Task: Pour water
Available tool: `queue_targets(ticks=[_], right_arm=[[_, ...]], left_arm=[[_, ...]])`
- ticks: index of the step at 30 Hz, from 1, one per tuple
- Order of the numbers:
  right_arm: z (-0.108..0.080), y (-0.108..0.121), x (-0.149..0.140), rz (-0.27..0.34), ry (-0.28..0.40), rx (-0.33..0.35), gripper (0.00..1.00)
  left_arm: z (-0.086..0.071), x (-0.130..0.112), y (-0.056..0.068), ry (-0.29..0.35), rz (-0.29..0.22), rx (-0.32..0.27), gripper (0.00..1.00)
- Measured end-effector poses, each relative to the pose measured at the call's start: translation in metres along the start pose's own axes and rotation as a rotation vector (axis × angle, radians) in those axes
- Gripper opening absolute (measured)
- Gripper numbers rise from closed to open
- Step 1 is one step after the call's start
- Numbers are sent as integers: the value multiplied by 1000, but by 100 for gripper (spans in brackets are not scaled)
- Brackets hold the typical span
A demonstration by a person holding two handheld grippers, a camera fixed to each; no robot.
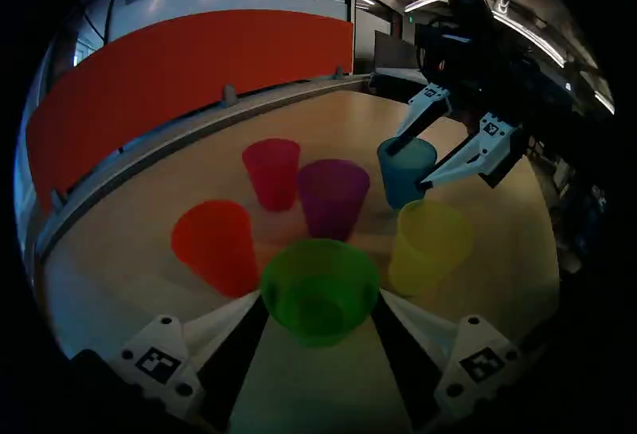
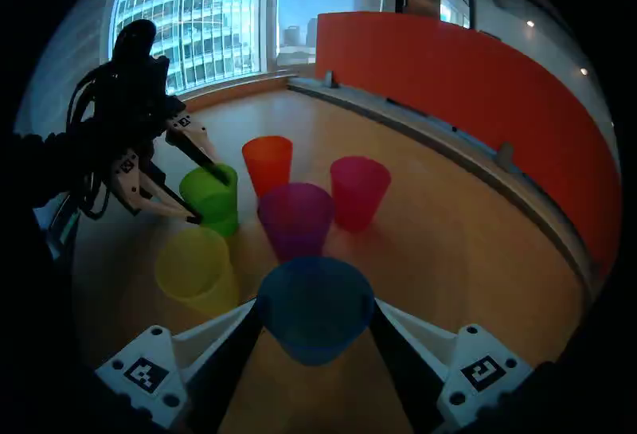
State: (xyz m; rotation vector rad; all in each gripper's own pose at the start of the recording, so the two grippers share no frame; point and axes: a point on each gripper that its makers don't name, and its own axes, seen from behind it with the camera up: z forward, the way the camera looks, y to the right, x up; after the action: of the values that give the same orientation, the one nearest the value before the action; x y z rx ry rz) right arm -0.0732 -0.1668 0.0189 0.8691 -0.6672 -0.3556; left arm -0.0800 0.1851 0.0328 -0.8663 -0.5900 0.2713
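Six plastic cups stand bunched on a wooden desk [image 1: 342,115], with the purple cup [image 1: 333,195] in the middle of them. In the left gripper view, the pink cup [image 1: 272,171] stands just beside the purple cup on its far left. The orange cup [image 1: 216,244] is to its near left and the yellow cup [image 1: 428,244] to its near right.

The left tongs [image 1: 320,297] are clenched on the green cup [image 1: 320,287], one finger pressing each side. That cup is upright, directly in front of the purple cup and close to it. The right tongs [image 2: 314,305] grasp the blue cup [image 2: 314,303] the same way, also upright, on the opposite side of the purple cup from the green one. The yellow cup sits between the two held cups, off to the side of the purple one, close to both. I cannot tell whether any cup holds water.

Beyond the purple cup, a long red panel [image 1: 191,68] runs along the far edge of the desk, and a tall window [image 2: 199,12] stands past the desk's end. Each finger carries a square black-and-white coded tag [image 1: 157,364], a pattern rather than letters.
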Motion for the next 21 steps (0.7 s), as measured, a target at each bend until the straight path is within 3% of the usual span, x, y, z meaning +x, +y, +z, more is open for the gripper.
queue_targets(ticks=[21], right_arm=[[-3,-1,-21,12,-6,-23,93]], left_arm=[[-3,-3,-3,7,-13,12,87]])
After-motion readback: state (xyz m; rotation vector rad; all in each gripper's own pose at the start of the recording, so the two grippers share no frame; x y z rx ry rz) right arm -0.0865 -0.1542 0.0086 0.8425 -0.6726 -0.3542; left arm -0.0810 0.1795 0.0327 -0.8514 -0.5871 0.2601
